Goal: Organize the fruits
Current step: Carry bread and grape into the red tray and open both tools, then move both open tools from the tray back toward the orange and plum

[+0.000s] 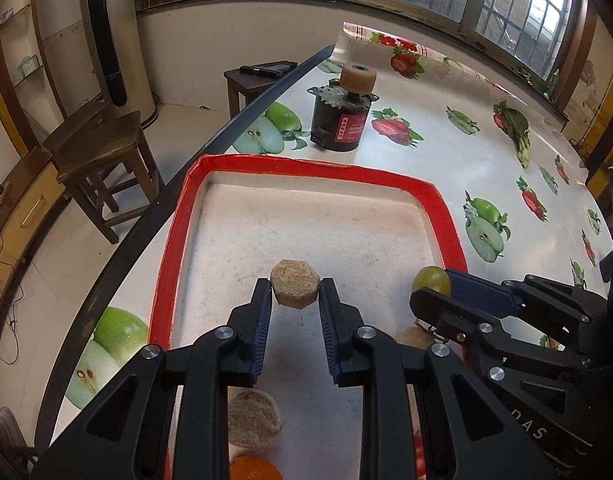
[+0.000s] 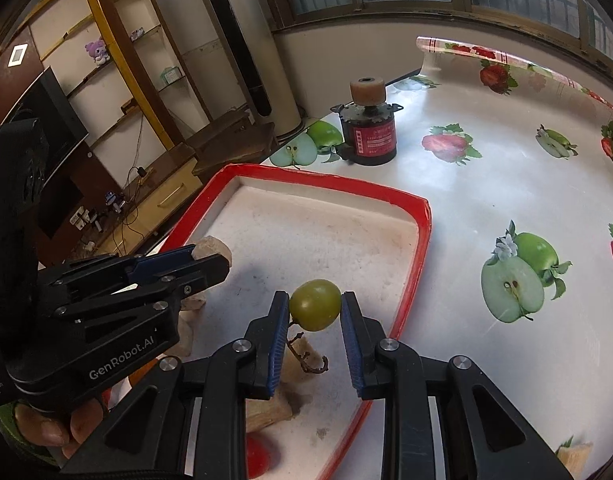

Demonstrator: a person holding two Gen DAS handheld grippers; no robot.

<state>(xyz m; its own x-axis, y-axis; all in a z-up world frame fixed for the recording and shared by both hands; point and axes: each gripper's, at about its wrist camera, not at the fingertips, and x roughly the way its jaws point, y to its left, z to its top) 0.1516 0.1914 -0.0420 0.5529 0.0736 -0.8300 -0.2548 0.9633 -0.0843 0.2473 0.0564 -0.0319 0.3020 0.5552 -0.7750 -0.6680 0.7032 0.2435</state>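
Observation:
My left gripper (image 1: 295, 294) is shut on a tan, octagon-shaped chunk (image 1: 294, 289) and holds it over the white tray with a red rim (image 1: 306, 168). In the right wrist view that same gripper (image 2: 210, 258) comes in from the left with the chunk (image 2: 212, 248) at its tips. My right gripper (image 2: 314, 306) is shut on a green grape (image 2: 315, 304) with a brown stem, above the tray's (image 2: 420, 256) right side. From the left wrist view the grape (image 1: 430, 279) shows at the right gripper's tip. Lower in the tray lie a round tan piece (image 1: 252, 418) and an orange fruit (image 1: 254, 470).
A black motor with a red label and tan roller (image 1: 342, 114) stands beyond the tray on the fruit-print tablecloth (image 1: 486, 152). Tan pieces (image 2: 266, 410) and a red fruit (image 2: 258, 458) lie in the tray's near end. The table edge (image 1: 226, 136) runs left, with wooden stools (image 1: 102, 152) beyond.

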